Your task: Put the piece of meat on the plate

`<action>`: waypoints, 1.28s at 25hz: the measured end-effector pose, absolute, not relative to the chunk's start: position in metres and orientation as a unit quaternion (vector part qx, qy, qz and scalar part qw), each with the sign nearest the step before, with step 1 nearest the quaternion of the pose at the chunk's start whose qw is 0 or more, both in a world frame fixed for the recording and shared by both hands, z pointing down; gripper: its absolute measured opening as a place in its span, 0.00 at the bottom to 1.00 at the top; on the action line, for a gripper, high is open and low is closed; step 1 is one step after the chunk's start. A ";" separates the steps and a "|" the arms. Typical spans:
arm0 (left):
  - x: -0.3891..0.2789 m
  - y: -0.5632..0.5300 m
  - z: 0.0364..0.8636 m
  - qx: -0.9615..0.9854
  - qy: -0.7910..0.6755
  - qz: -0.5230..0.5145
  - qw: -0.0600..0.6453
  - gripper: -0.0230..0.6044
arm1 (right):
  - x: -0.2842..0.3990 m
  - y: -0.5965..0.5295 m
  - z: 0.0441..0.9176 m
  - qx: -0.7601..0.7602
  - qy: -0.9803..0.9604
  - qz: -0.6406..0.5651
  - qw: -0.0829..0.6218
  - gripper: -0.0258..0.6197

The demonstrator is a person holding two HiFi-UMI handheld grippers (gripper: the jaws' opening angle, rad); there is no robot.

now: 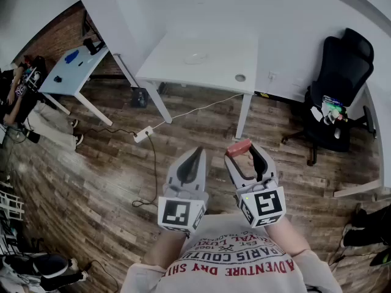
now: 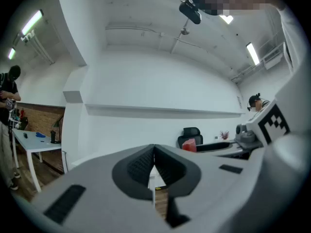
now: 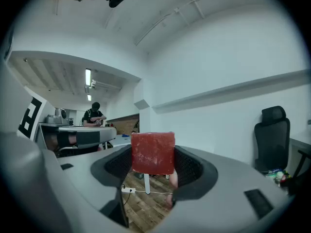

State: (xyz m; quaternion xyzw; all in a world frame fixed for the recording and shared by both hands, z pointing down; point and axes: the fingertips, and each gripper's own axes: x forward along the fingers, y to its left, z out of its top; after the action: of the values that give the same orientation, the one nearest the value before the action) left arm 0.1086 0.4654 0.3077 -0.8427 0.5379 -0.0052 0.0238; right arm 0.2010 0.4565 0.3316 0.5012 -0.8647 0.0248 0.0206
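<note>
Plainly, the piece of meat [image 1: 238,146], a red, square-cut block, is clamped between the widely spread jaws of the right gripper [image 1: 242,151]; in the right gripper view its flat face is seen pressed by both ribbed pads. It is held in the air on the near side of the white table [image 1: 183,78], well apart from that table and above the wooden floor [image 1: 91,176]. The left gripper [image 1: 198,151] is held just beside the right one, equally far from the table; its jaws are brought together with nothing between them.

A faint, pale round shape, taken to be the plate [image 1: 195,58], is seen near the middle of the table top. A white power strip [image 1: 143,134] with its cable lies on the floor in front of the table's left legs. A black office chair [image 1: 339,84] stands to the right of the table, and a second white table [image 1: 67,78] stands to its left, with a person [image 1: 18,93] beyond that.

On the wearer's T-shirt [image 1: 238,267], red lettering is seen upside down: "PARIS COUTU" and, lower, "ADVENTURE DAY SHI", both cut off. Smaller print beside it cannot be read with certainty.
</note>
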 end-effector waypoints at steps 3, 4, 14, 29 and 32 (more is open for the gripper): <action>0.113 0.464 0.311 -0.844 0.536 -0.006 0.019 0.05 | 0.205 0.455 0.333 0.498 -0.866 0.024 0.024 0.47; 0.114 0.463 0.312 -0.844 0.536 -0.006 0.017 0.05 | 0.205 0.455 0.334 0.498 -0.866 0.025 0.024 0.47; 0.117 0.452 0.325 -0.842 0.539 -0.019 0.001 0.05 | 0.211 0.443 0.350 0.495 -0.866 0.061 0.035 0.47; 0.051 0.371 0.336 -0.837 0.547 -0.023 0.000 0.05 | 0.152 0.356 0.360 0.481 -0.872 0.079 0.044 0.47; 0.020 0.338 0.326 -0.834 0.552 -0.003 0.003 0.05 | 0.124 0.325 0.353 0.480 -0.873 0.068 0.052 0.47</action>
State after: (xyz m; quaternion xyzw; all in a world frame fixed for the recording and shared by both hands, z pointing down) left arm 0.0201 0.3379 0.3257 -0.8337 0.5522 -0.0028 0.0031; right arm 0.1244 0.3250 0.3531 0.4798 -0.8732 0.0679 0.0516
